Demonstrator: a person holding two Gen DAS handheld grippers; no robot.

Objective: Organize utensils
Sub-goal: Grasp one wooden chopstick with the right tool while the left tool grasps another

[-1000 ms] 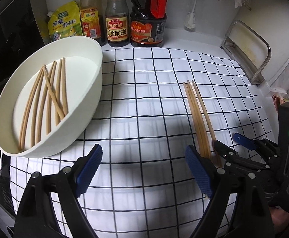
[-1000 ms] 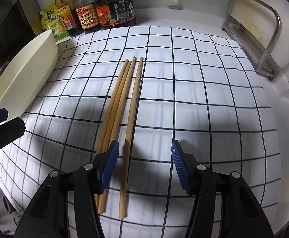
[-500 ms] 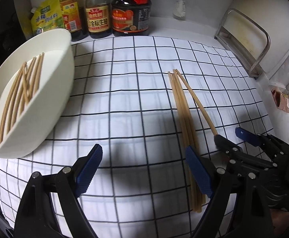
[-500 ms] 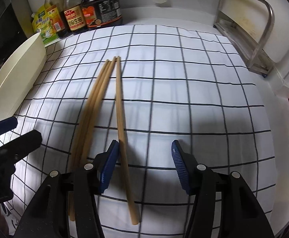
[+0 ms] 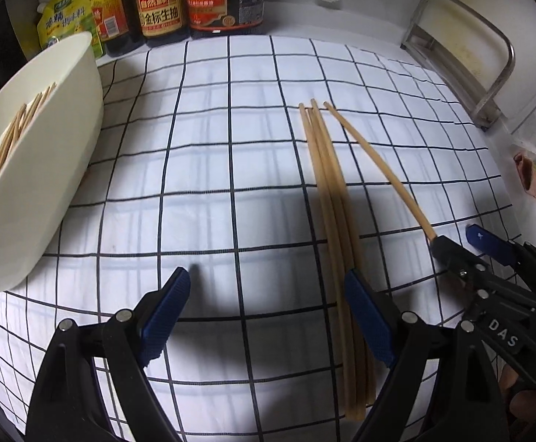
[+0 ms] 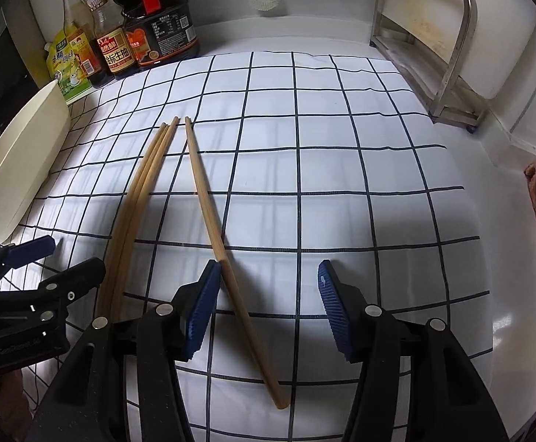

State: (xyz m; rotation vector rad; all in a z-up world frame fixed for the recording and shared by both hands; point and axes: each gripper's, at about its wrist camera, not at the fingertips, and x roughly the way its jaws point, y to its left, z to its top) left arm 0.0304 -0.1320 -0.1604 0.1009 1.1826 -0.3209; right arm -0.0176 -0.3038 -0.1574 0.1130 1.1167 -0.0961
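Both grippers have shifted rightward across the cloth (image 5: 209, 169) since a second ago; the bowl (image 5: 46, 169) has slid toward the left edge of the left view, and one chopstick (image 6: 212, 221), earlier lying parallel beside the other three, now angles away from them, its near end swung to the right.

Left gripper (image 5: 268, 316) stands wide, nothing between its blue pads; its right finger sits over the near part of the bundle of three chopsticks (image 5: 336, 243), which lie touching each other on the checked cloth, pointing away toward the bottles (image 5: 164, 3); whether the pad touches them I cannot tell.

Right gripper (image 6: 266, 305) stands about half open, pads pressing on nothing; the lone chopstick runs diagonally between its fingers, passing just by the left pad, its near end lying on the cloth between the two; contact with that pad cannot be judged. From the left view the same stick's near end disappears behind the right gripper's black finger.

More chopsticks lie inside the cream bowl at the cloth's left edge, well apart from the four on the cloth; sauce bottles and a yellow-green pouch (image 5: 65, 18) stand along the back wall; a metal rack (image 6: 426, 51) stands at the far right.
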